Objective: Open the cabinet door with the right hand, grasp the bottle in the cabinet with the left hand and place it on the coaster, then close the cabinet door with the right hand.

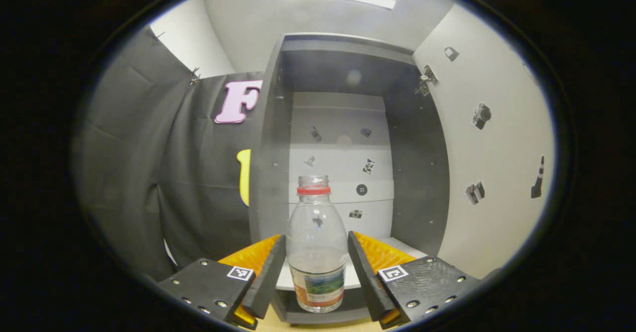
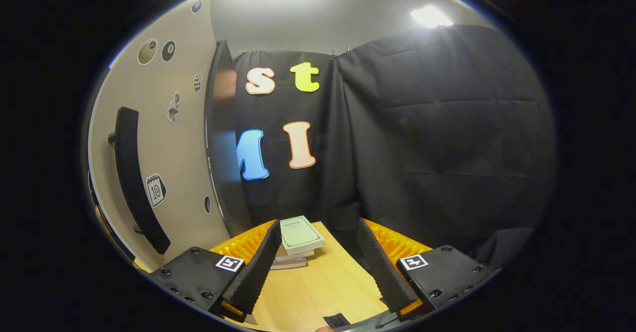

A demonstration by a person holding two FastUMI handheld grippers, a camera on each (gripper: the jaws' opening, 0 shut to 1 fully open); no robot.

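Left gripper view: I see the cabinet (image 1: 348,68) standing open, door (image 1: 492,148) swung out to the right with its pale inner face and small stickers toward me. The bottle (image 1: 317,245) stands upright on the cabinet's lower shelf (image 1: 397,245), at the front edge; clear body, red neck ring, no cap that I can make out, label low on the body. My left tongs (image 1: 317,267) are spread wide with the bottle between the two fingers (image 1: 271,272); a narrow gap seems to remain on each side, though the fisheye makes contact hard to judge, so I log it as not gripped. Right gripper view: right tongs (image 2: 318,262) are likewise wide apart and hold nothing, hanging above the wooden worktop (image 2: 318,287). The door's outer face (image 2: 164,163) is at the left of this view, carrying a long dark handle (image 2: 134,178) and a few stickers; the tongs are apart from the handle. A small stack of books (image 2: 298,240) lies on the worktop just beyond the fingertips, near the cloth wall. A small dark object (image 2: 337,320) sits at the worktop's near edge; I cannot identify it.
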